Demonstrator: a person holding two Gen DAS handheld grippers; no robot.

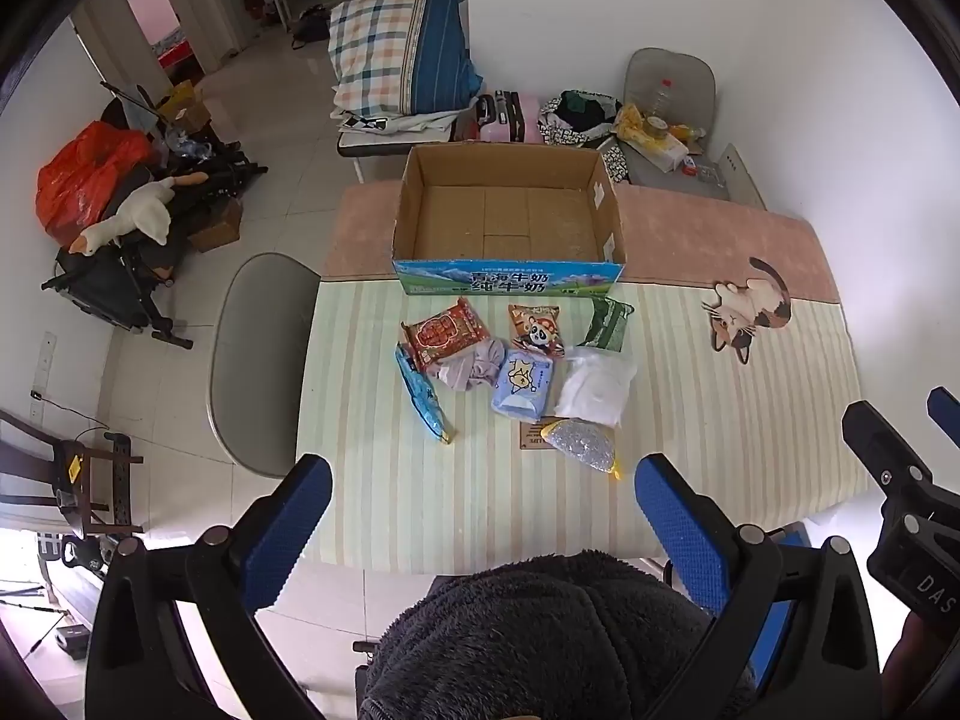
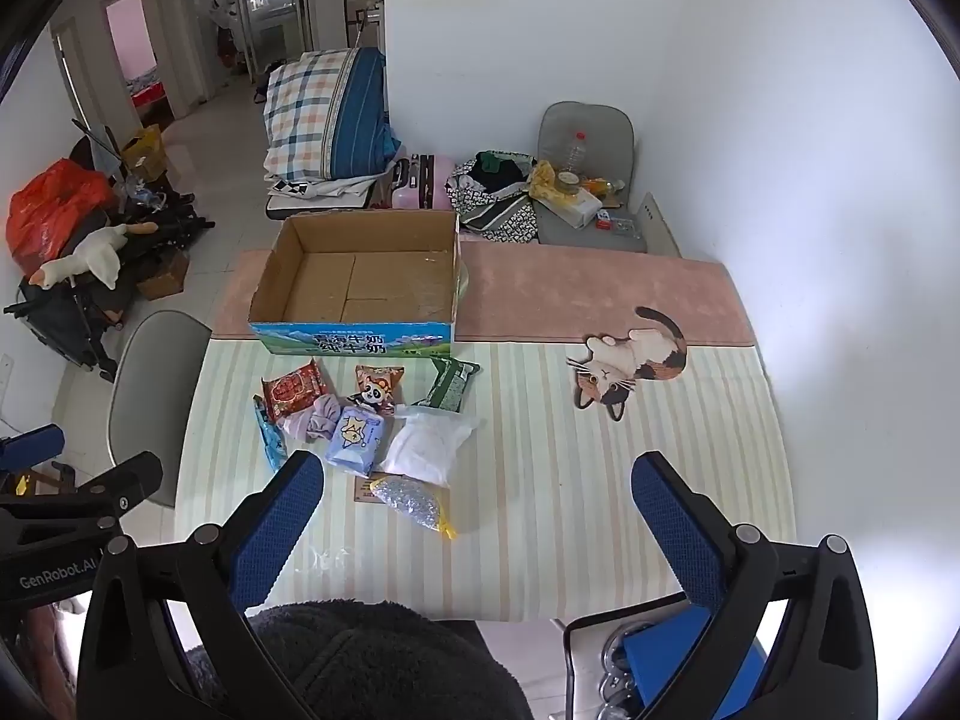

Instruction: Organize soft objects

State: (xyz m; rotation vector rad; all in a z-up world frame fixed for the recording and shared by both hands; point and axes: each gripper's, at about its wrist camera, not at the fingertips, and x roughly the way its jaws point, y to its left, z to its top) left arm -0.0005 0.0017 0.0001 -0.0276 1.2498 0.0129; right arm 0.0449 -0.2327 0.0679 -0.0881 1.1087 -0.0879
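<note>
An open cardboard box (image 1: 510,213) (image 2: 360,282) stands empty at the table's far middle. In front of it lie several soft packs: a red snack bag (image 1: 444,333) (image 2: 294,390), a panda snack bag (image 1: 537,324) (image 2: 375,390), a green pack (image 1: 609,321) (image 2: 450,384), a crumpled purple cloth (image 1: 474,366) (image 2: 315,417), a blue tissue pack (image 1: 522,387) (image 2: 354,438), a white bag (image 1: 597,387) (image 2: 426,444), a thin blue wrapper (image 1: 423,396) (image 2: 270,441) and a silver mesh bag (image 1: 585,444) (image 2: 411,501). My left gripper (image 1: 483,525) and right gripper (image 2: 477,531) are open, empty, above the near edge.
The table (image 1: 750,420) (image 2: 600,510) has a striped mat with a cat picture (image 1: 750,309) (image 2: 630,363). A grey chair (image 1: 258,360) (image 2: 156,396) stands at its left. Behind it are folded bedding (image 1: 402,51), a pink suitcase (image 1: 510,114) and a cluttered chair (image 1: 666,120).
</note>
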